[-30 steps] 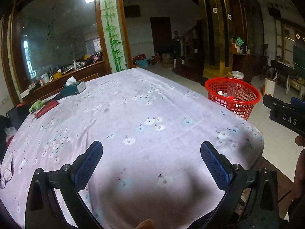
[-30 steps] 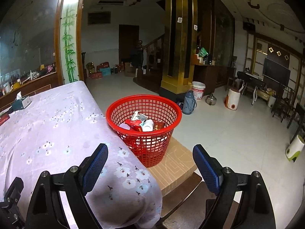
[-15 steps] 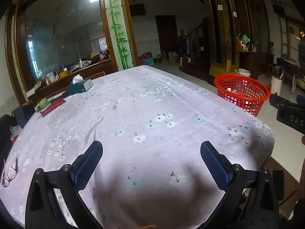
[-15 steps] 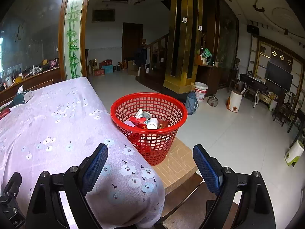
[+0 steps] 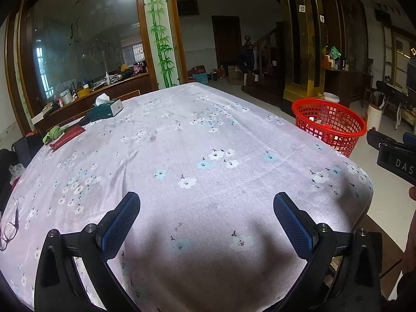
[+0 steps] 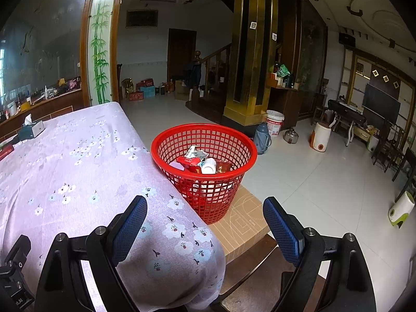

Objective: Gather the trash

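Right tool [image 6: 205, 223] gapes; its view alone — trash [image 6: 200, 161] in basket [image 6: 166, 153].

Tissue box [image 5: 106, 108], glasses [image 5: 9, 230], thermos [image 6: 262, 138]

ahead of the wide-open, empty right gripper [image 6: 205, 221] stands a red plastic mesh basket [image 6: 166, 145] holding wrappers and a white cup, on a tan cardboard box [image 6: 244, 223]; a floral lilac tablecloth [image 6: 65, 161] spreads to its left.

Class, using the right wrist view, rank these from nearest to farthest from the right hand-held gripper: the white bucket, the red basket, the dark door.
From the right hand-held gripper:
1. Red basket, just ahead beside the table.
2. White bucket, behind it by the gold pillar.
3. Dark door, on the far wall.
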### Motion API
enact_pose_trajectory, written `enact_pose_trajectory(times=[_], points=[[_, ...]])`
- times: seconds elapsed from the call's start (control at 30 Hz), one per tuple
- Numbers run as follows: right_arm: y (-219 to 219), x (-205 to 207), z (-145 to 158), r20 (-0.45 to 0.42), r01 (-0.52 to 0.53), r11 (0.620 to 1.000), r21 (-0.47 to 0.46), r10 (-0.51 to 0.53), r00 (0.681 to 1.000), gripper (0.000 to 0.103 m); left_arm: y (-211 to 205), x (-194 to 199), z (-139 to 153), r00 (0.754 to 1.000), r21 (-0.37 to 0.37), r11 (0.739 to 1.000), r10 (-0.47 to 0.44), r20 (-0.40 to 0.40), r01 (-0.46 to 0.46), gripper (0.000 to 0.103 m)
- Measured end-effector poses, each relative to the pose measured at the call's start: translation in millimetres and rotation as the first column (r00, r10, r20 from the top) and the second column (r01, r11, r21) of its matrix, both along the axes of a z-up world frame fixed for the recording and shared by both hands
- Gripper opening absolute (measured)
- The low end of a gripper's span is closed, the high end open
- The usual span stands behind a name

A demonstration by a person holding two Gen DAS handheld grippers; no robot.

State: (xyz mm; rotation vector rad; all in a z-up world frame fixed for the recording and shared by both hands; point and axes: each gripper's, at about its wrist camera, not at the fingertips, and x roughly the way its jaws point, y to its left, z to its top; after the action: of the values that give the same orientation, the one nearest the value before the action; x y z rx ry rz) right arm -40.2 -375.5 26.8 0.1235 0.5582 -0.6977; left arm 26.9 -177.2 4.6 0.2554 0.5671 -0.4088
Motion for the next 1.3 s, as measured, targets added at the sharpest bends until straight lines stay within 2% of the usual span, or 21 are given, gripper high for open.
enact_pose_trajectory(times=[1.3], points=[[-1.5,-0.3,-1.9,-0.009,-0.004,1.0,0.01,0.004,1.0,0.093,0.2,0.2,0.2,1.0,-0.002,1.0,0.0,-0.001,0.0,0.102]])
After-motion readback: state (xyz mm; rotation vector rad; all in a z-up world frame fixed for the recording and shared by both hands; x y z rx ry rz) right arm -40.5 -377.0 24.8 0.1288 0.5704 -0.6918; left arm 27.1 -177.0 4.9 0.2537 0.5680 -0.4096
